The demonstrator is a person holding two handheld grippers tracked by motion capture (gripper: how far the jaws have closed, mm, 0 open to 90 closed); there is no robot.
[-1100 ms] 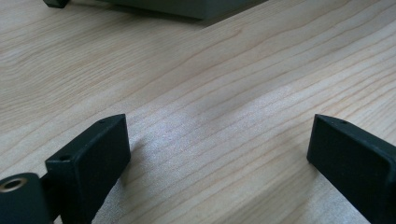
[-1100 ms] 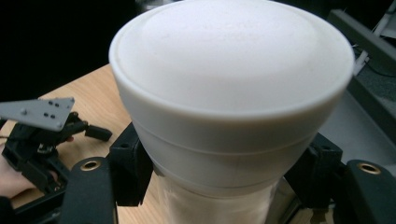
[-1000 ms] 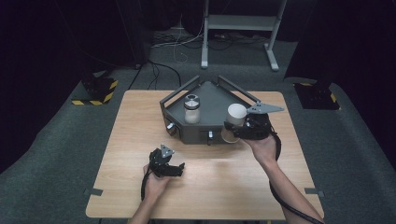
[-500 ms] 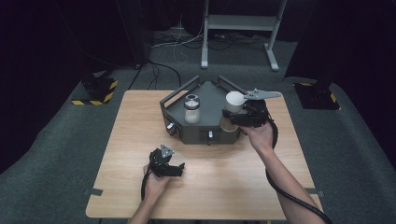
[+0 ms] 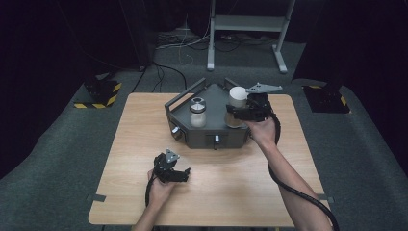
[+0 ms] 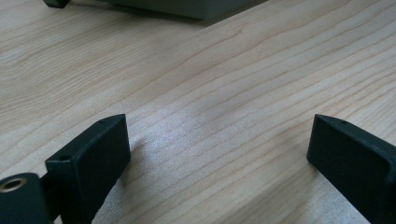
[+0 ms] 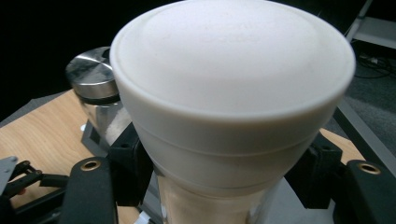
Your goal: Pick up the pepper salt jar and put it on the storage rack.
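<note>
A dark grey tray (image 5: 211,137) with raised handles stands at the back middle of the wooden table (image 5: 120,159). A glass jar with a steel lid (image 5: 197,111) (image 7: 95,79) stands in its left half. My right gripper (image 5: 236,113) is shut on a white-capped jar (image 5: 237,97) (image 7: 233,84) and holds it upright over the tray's right half. Its black jaws clamp the jar just under the cap. My left gripper (image 5: 174,169) (image 6: 219,154) rests low over the bare table in front of the tray, jaws open and nothing between them.
Floor blocks striped in yellow and black (image 5: 98,94) lie left of the table, another block (image 5: 327,96) lies right. A metal stand (image 5: 248,24) is behind. The right gripper's cable (image 5: 293,190) trails along the forearm toward the table's front.
My right gripper has carried the white-capped jar up and away from me, from beside the tray's right front to over its right half. The left gripper has stayed put.
</note>
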